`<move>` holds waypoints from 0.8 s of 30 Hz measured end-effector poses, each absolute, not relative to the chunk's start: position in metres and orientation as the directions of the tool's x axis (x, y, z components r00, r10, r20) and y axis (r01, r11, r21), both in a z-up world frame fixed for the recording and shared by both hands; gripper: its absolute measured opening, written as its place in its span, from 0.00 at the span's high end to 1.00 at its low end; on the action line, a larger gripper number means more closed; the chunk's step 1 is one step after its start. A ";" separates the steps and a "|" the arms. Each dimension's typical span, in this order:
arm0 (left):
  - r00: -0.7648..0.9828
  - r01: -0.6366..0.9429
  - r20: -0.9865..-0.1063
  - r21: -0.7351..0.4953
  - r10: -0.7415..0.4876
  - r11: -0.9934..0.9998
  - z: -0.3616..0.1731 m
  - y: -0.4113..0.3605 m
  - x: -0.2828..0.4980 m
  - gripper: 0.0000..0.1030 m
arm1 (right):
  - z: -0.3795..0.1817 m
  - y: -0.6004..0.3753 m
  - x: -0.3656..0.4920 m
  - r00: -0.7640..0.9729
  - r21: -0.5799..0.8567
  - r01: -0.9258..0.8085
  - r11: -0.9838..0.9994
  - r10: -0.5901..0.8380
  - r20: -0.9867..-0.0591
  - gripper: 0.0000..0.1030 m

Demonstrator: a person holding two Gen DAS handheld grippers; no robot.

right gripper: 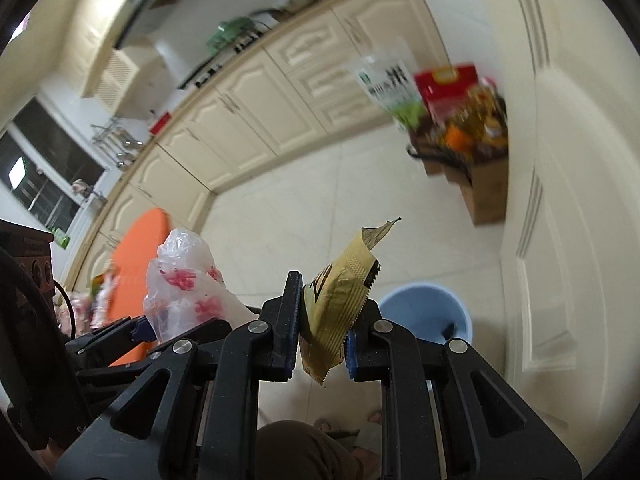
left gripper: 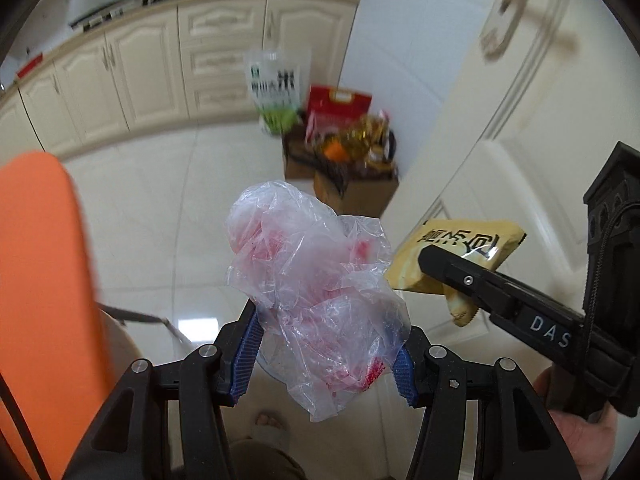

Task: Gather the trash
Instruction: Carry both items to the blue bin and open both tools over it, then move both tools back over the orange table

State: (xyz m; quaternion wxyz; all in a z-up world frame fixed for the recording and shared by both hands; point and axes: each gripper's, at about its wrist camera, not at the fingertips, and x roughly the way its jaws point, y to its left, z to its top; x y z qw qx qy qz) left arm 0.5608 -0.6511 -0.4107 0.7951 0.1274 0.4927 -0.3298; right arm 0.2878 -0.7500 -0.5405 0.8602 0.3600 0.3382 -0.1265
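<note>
Item one: your left tongs [left gripper: 324, 360], clenched on a crumpled clear plastic bag [left gripper: 316, 296] with red print; the bag bulges up between the blue pads [left gripper: 248, 344], above the floor tiles.

Item two: your right tongs [right gripper: 322, 344], clamped on a tan snack wrapper [right gripper: 336, 304], which stands up between the jaws.

Item three: blue bin [right gripper: 432, 312], on the floor just beyond the right tongs, near the white door [right gripper: 560, 200].

Item four: orange chair back [left gripper: 40, 280], at your left.
</note>
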 end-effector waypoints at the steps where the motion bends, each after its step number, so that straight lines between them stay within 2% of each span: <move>1: 0.288 0.649 -0.875 -0.120 -0.389 0.751 -0.416 -0.668 0.575 0.49 | -0.550 -0.754 0.291 0.731 0.538 0.468 0.701 0.035 -0.681 0.83; 8: 0.236 0.627 -0.920 -0.101 -0.312 0.772 -0.458 -0.721 0.642 0.45 | -0.599 -0.778 0.311 0.697 0.572 0.502 0.649 0.088 -0.711 0.82; 10: 0.231 0.626 -0.928 -0.087 -0.292 0.775 -0.464 -0.726 0.647 0.36 | -0.608 -0.782 0.315 0.686 0.572 0.515 0.639 0.093 -0.722 0.80; 11: 0.233 0.630 -0.930 -0.078 -0.284 0.773 -0.468 -0.730 0.643 0.31 | -0.610 -0.783 0.316 0.683 0.571 0.521 0.634 0.092 -0.725 0.76; 13: 0.242 0.646 -0.934 -0.048 -0.264 0.762 -0.470 -0.735 0.640 0.12 | -0.613 -0.785 0.313 0.681 0.574 0.533 0.622 0.088 -0.727 0.54; 14: 0.253 0.651 -0.933 -0.032 -0.257 0.758 -0.469 -0.728 0.629 0.09 | -0.612 -0.786 0.312 0.680 0.571 0.542 0.616 0.077 -0.729 0.48; 16: 0.273 0.657 -0.932 -0.001 -0.239 0.754 -0.472 -0.736 0.629 0.05 | -0.610 -0.788 0.305 0.679 0.564 0.562 0.605 0.052 -0.732 0.25; 18: 0.263 0.662 -0.936 -0.002 -0.236 0.749 -0.477 -0.741 0.625 0.04 | -0.606 -0.789 0.296 0.686 0.569 0.576 0.587 0.032 -0.727 0.09; 20: 0.266 0.654 -0.936 -0.001 -0.232 0.756 -0.478 -0.745 0.624 0.04 | -0.601 -0.791 0.288 0.693 0.579 0.589 0.563 0.016 -0.721 0.00; 24: 0.302 0.656 -0.920 0.011 -0.249 0.754 -0.459 -0.736 0.603 0.04 | -0.589 -0.795 0.272 0.726 0.632 0.592 0.500 0.008 -0.687 0.00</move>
